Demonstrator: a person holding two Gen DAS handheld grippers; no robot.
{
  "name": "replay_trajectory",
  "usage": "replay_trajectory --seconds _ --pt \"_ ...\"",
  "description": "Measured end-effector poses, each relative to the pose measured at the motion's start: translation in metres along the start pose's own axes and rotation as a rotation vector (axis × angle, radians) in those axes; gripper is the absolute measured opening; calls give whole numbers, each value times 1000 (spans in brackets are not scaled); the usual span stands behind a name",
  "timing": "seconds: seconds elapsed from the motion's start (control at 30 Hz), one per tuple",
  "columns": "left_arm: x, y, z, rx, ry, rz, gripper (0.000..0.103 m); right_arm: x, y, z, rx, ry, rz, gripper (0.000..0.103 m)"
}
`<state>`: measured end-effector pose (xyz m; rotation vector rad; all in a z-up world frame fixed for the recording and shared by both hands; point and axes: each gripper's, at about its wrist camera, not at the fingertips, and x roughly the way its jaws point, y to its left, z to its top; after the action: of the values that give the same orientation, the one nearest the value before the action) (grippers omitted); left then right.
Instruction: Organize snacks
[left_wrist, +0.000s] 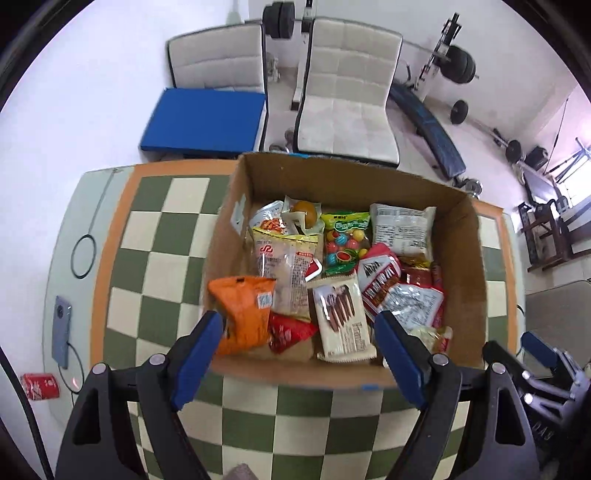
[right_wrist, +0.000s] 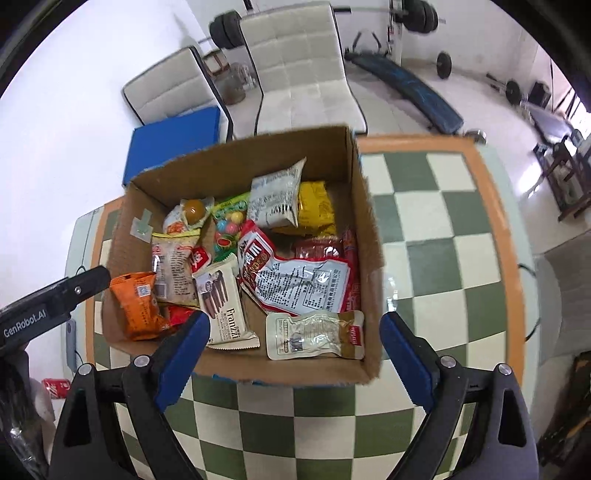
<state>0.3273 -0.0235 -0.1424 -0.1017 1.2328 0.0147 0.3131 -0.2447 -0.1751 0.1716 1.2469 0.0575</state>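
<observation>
while both tools hang spread and empty, the left tool (left_wrist: 297, 334) and right tool (right_wrist: 293, 330) sit above the cardboard box (left_wrist: 461, 258) on the checkered tabletop (left_wrist: 166, 229). inside, the wafer packet (left_wrist: 341, 317) looks light, crinkly, slippery; pinch its flat sealed edge gently.

box (left_wrist: 461, 266): matt brown cardboard | snack packets (left_wrist: 343, 317): glossy plastic film | tablecloth (left_wrist: 155, 258): smooth chequered
</observation>
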Motion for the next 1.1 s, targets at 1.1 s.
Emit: replay_trajectory --seconds 1.1 --pt "-243 -25 -132 80 -394 -7 95 -311 36 -142 -141 -434 -31 96"
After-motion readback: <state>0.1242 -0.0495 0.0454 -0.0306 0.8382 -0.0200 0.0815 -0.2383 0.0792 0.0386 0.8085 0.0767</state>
